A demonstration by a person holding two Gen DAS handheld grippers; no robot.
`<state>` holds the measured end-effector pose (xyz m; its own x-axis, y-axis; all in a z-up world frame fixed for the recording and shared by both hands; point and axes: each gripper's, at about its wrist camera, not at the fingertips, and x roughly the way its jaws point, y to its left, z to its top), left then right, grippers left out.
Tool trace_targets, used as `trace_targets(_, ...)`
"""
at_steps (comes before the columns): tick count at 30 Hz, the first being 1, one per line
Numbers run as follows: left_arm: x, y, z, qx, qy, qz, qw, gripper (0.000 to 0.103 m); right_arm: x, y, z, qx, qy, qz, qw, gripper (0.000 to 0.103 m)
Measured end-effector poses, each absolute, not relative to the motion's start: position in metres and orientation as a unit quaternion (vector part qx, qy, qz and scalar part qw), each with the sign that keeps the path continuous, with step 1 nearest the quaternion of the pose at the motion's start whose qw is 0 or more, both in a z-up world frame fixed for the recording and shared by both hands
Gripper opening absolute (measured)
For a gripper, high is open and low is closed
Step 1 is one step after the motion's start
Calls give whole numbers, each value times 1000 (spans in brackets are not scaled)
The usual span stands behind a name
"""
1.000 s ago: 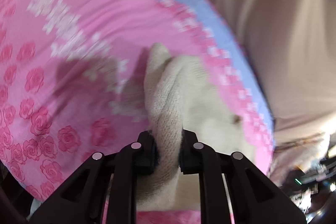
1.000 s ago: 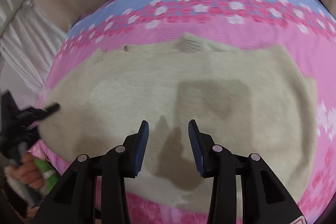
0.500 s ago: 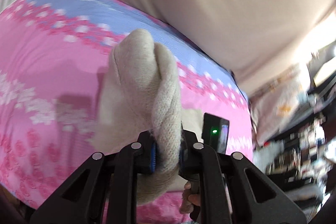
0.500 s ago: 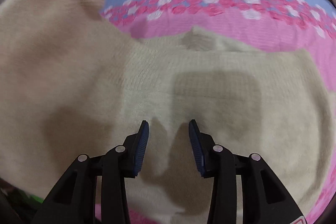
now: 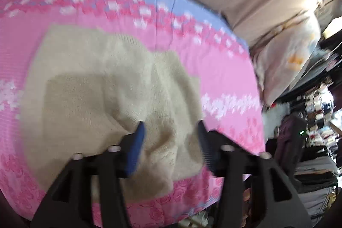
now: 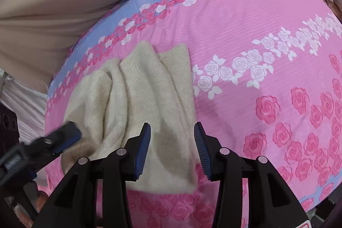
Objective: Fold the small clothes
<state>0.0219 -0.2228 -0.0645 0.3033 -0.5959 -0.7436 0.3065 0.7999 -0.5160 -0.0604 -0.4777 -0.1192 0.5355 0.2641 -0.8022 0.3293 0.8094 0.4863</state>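
- Cream knit garment (image 6: 136, 99) lies folded on pink rose-print bedspread (image 6: 267, 40).
- Left gripper (image 5: 170, 138) above garment: fingers apart, empty.
- Right gripper (image 6: 172, 142) above garment: fingers apart, empty.

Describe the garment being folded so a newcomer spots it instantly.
Start at the pink rose-print sheet with its blue border band. On the sheet's left part in the right wrist view lies a cream knit, folded over itself in soft ridges. It is the only plain, fuzzy, unpatterned item on the sheet.
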Motion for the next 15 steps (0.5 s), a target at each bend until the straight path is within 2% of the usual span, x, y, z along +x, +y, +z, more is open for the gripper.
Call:
trace_targets(1, 19, -209, -54, -146, 495, -274, 812, 80, -60, -473, -116, 317, 477, -9, 820, 54)
trace_targets(3, 13, -177, -36, -151, 449, -242, 847, 85, -52, -463, -111, 333, 475, 24, 814, 64)
trace_targets(7, 9, -124, -25, -136, 418, -187, 879, 85, -7, -430, -119, 342, 498, 71, 794, 71)
trace_targets(15, -6, -52, -52, -162, 430, -106, 882, 86, 55, -370, -140, 314, 550, 100, 767, 71)
